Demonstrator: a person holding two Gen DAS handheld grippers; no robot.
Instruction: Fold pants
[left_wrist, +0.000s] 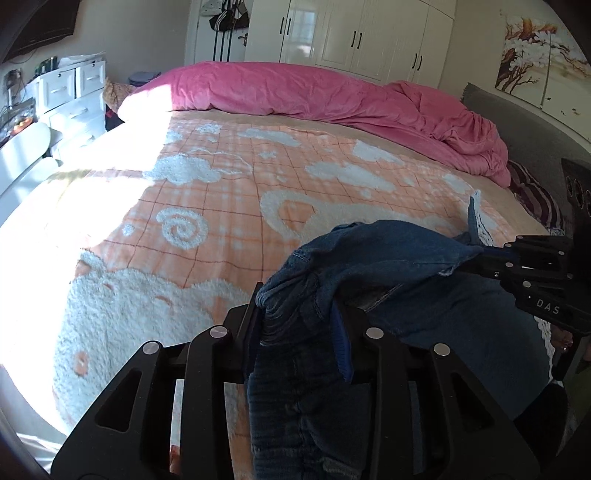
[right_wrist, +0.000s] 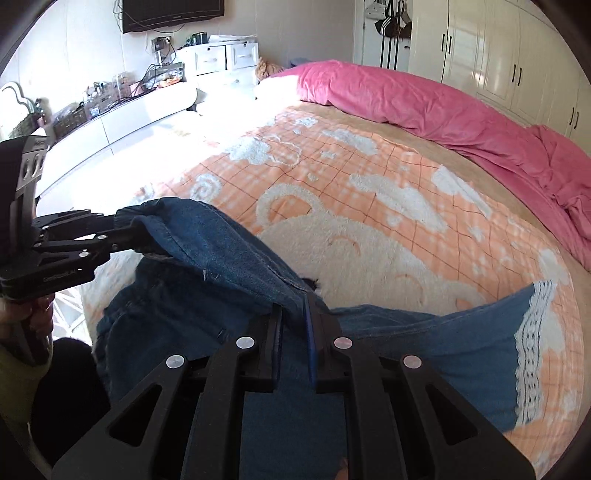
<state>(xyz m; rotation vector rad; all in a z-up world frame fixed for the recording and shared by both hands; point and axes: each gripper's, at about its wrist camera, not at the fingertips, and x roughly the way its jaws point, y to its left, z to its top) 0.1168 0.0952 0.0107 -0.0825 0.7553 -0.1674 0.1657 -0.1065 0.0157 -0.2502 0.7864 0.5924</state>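
Observation:
Blue denim pants (right_wrist: 229, 251) with a white lace hem (right_wrist: 532, 350) lie partly lifted over the near edge of the bed. In the left wrist view my left gripper (left_wrist: 303, 310) is shut on a bunched thick fold of the pants (left_wrist: 388, 254). My right gripper (right_wrist: 295, 306) is shut on a thin edge of the denim, which stretches taut from it up to the left gripper (right_wrist: 125, 229) at the left. The right gripper (left_wrist: 484, 254) also shows at the right of the left wrist view, pinching the cloth. One lace-hemmed leg lies flat on the blanket.
The bed carries an orange and white checked blanket (left_wrist: 229, 206), with a rumpled pink duvet (left_wrist: 332, 96) along its far side. White drawers (right_wrist: 221, 59) and a low white cabinet (right_wrist: 122, 118) stand past the bed. A wardrobe (left_wrist: 369, 33) lines the back wall.

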